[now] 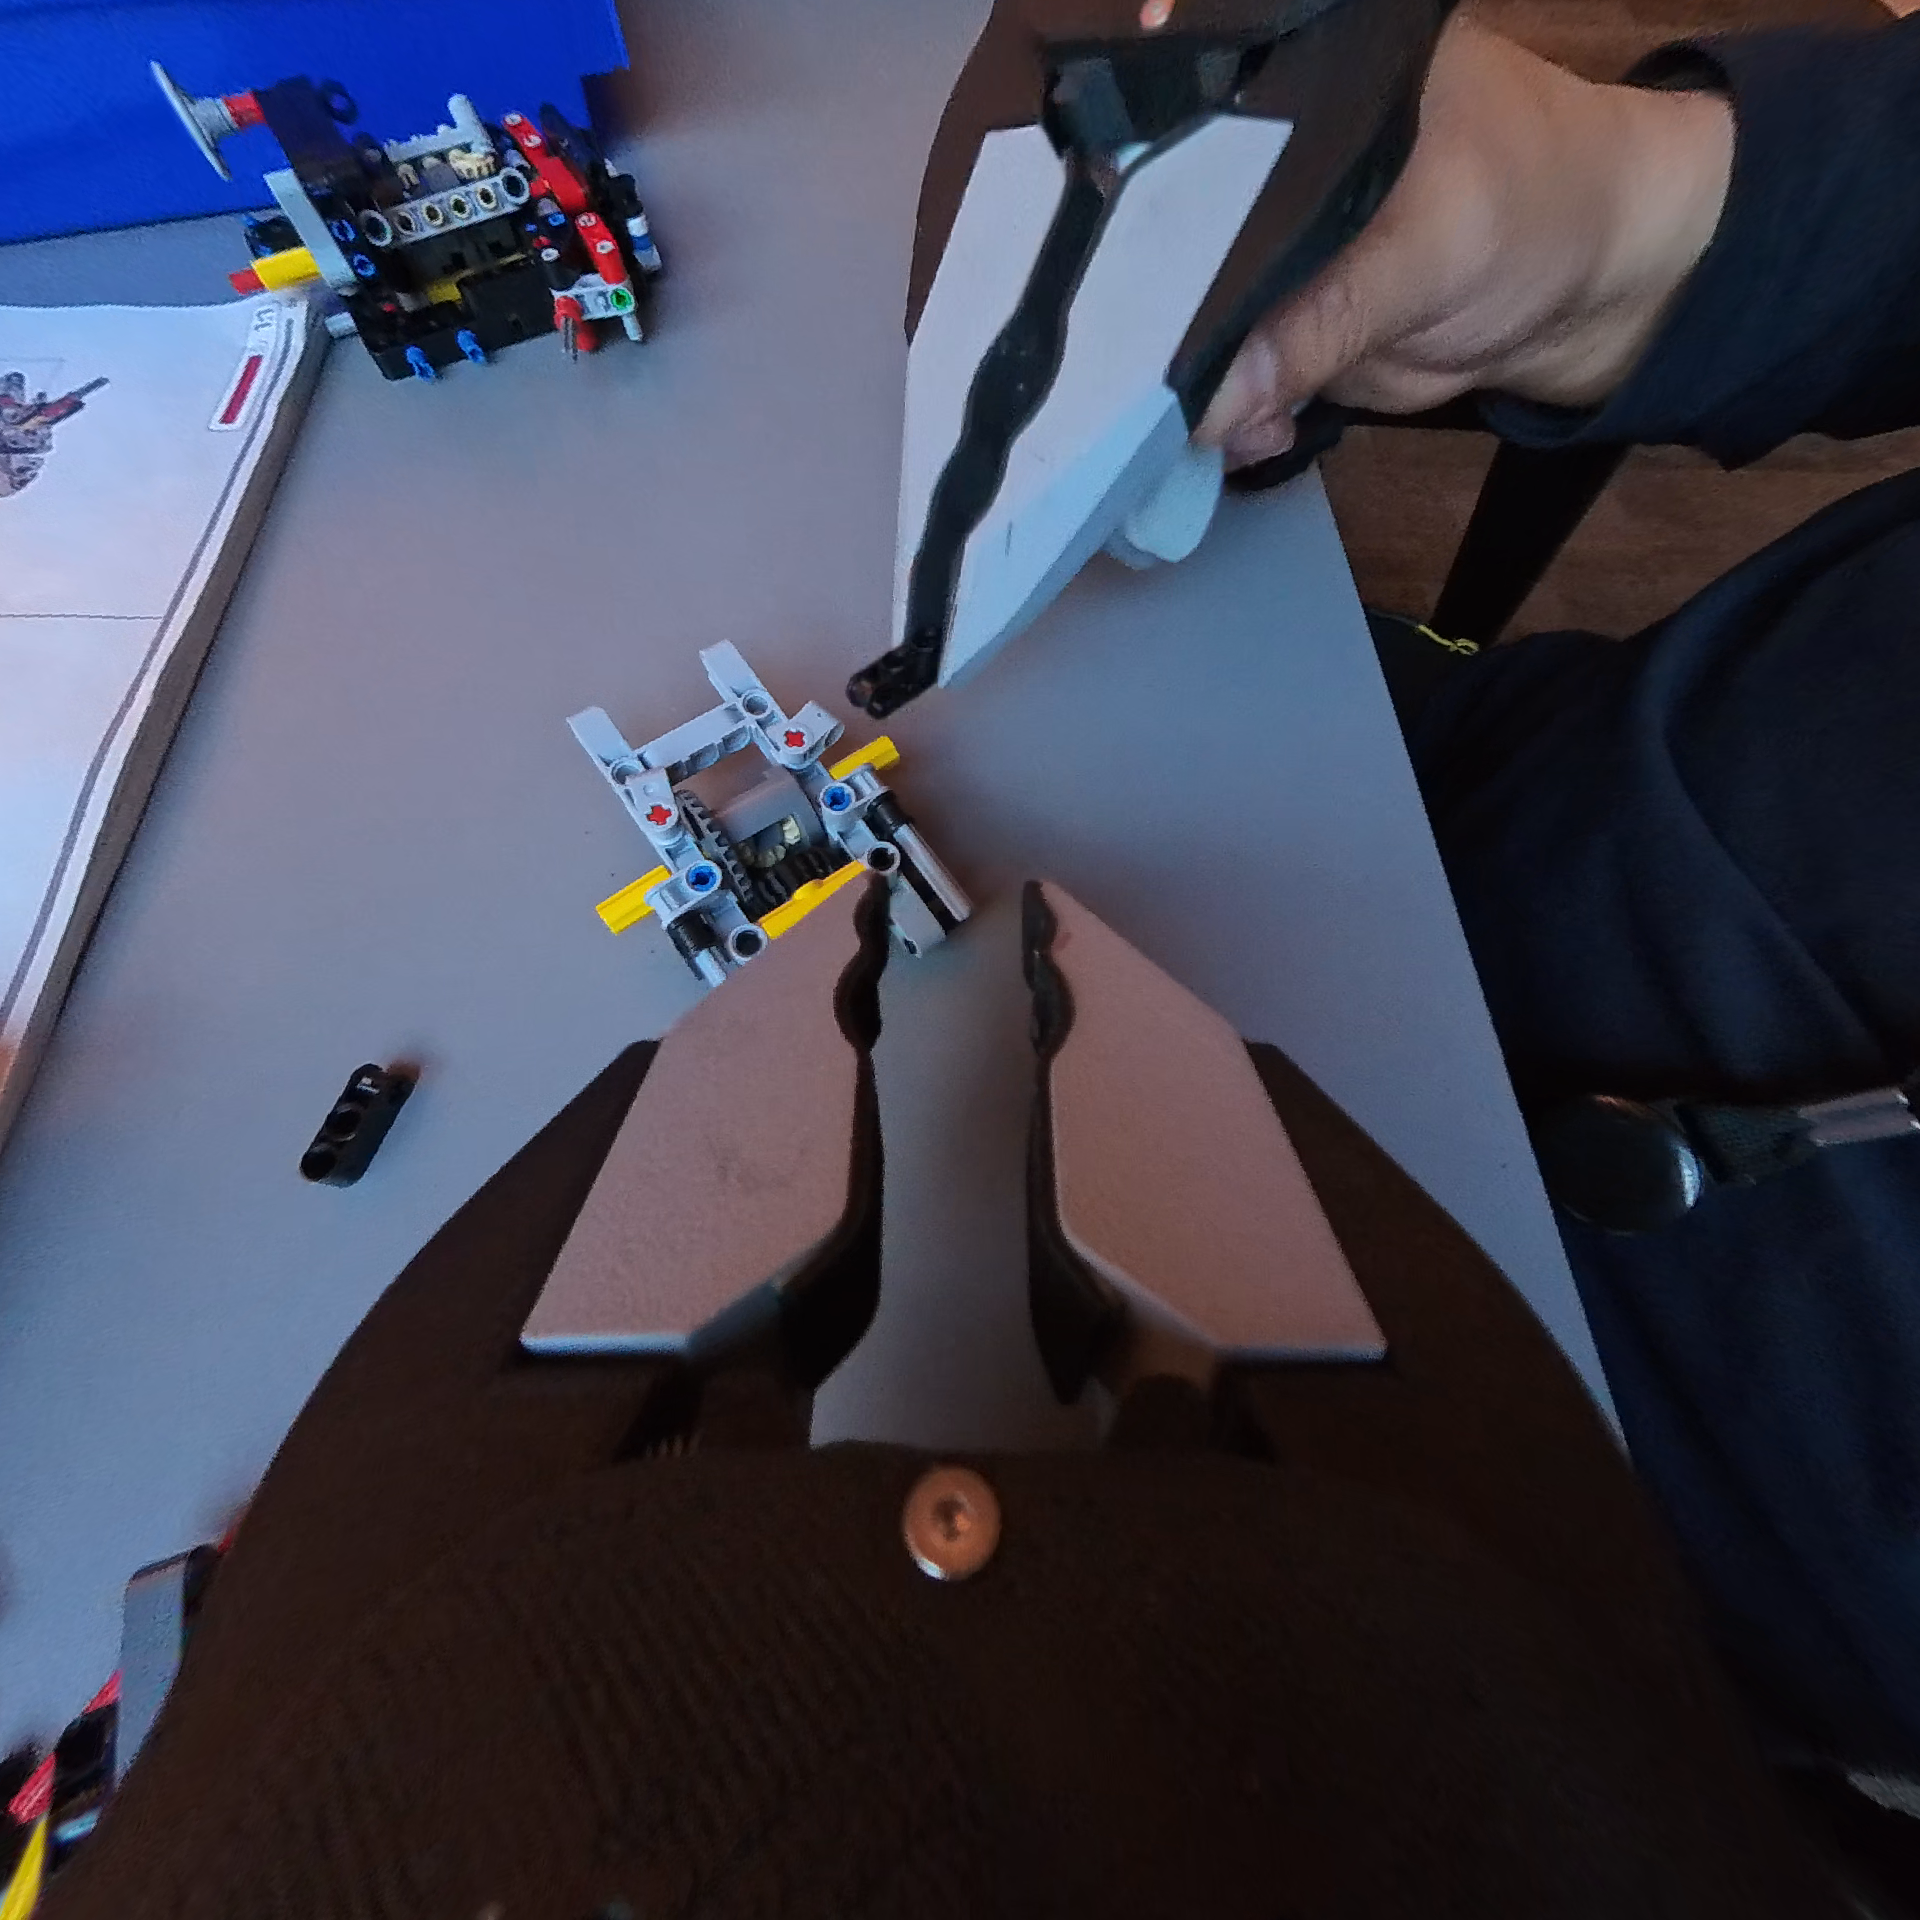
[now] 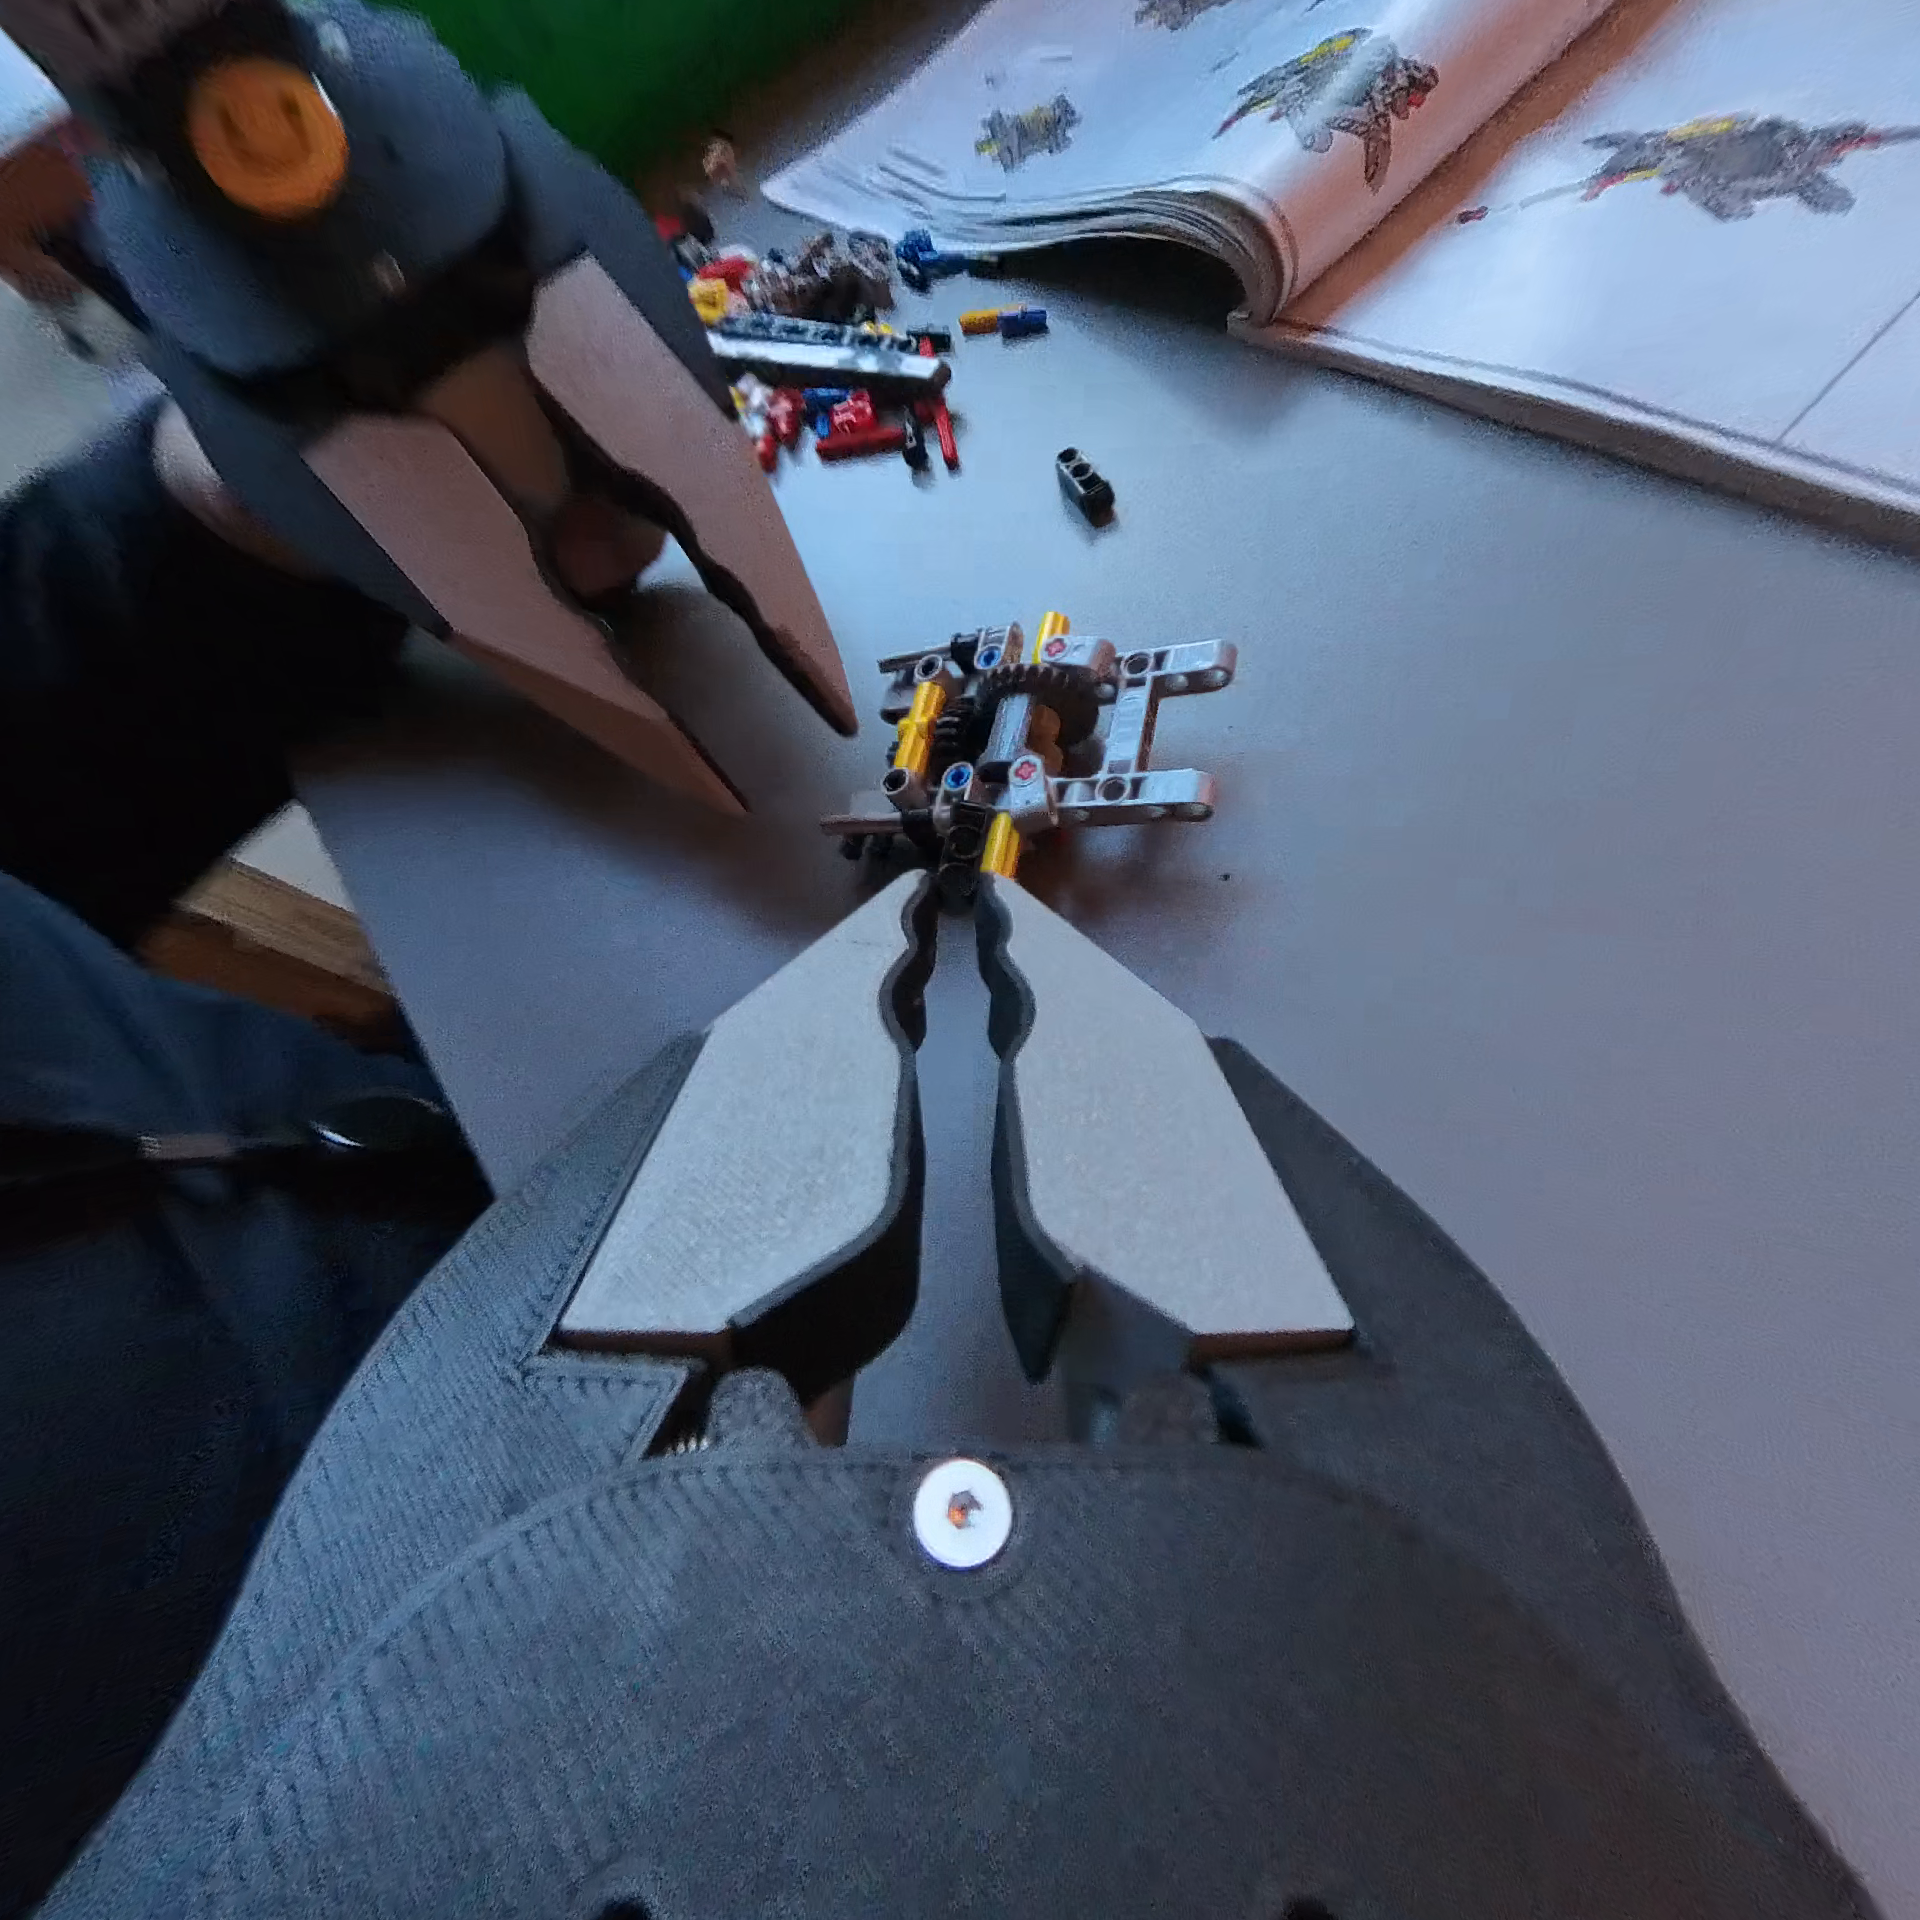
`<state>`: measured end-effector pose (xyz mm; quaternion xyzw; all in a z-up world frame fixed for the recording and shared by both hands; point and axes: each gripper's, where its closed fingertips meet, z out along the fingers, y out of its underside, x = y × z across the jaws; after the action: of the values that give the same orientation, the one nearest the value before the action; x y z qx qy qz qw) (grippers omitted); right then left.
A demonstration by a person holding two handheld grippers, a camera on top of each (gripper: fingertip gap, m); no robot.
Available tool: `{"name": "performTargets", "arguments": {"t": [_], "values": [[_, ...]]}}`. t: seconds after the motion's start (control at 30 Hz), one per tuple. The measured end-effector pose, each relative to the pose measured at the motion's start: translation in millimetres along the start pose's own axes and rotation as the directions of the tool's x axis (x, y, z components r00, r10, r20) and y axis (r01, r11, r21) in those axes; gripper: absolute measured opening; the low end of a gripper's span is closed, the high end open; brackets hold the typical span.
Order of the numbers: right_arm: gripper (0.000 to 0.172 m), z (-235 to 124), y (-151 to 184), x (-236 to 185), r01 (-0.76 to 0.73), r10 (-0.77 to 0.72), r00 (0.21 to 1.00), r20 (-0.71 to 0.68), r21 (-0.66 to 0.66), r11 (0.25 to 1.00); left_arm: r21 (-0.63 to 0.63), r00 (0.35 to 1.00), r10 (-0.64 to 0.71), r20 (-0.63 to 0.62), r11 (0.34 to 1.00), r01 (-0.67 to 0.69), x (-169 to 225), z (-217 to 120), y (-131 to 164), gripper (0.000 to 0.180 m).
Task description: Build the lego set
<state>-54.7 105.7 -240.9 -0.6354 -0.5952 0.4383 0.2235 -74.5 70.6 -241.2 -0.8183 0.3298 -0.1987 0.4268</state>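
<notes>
Pinching a small black connector [image 2: 961, 831] between the right gripper [image 2: 956, 894] fingertips — pads pressed on one end, the free end sticking straight ahead, long axis in line with the fingers, just short of the grey toy frame [image 2: 1049, 727]. Left gripper [image 1: 956, 899] parted, nothing between the pads; tips just beside the near corner of the frame on the table [image 1: 468, 644], contact not clear. Frame: likely light, stiff plastic, smooth, prone to sliding and to shedding pins; best taken across the two grey side beams. Side beams pointing away from the left fingers, yellow rods crosswise. Spare black connector [image 1: 355, 1124] loose, left of the left fingers.
</notes>
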Motion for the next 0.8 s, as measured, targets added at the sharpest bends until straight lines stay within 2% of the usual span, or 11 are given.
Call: {"name": "performTargets", "arguments": {"t": [0.2,0.4,0.57,0.8], "values": [[0.004,7,2,5,0.148,-0.155,0.983,-0.102,-0.071,0.986,-0.032,0.999,0.038,0.025,0.999,-0.037,-1,2,4,0.031],[0.004,13,5,6,0.217,-0.23,0.962,-0.146,-0.104,0.971,-0.074,0.99,0.126,0.069,0.99,-0.121,-5,4,5,0.05],[0.005,14,5,7,0.233,-0.247,0.958,-0.145,-0.103,0.967,-0.103,0.989,0.132,0.059,0.987,-0.126,-8,4,4,0.06],[0.004,15,4,6,0.281,-0.289,0.951,-0.113,-0.087,0.956,-0.141,0.985,0.165,0.059,0.978,-0.155,-16,3,3,0.061]]}}
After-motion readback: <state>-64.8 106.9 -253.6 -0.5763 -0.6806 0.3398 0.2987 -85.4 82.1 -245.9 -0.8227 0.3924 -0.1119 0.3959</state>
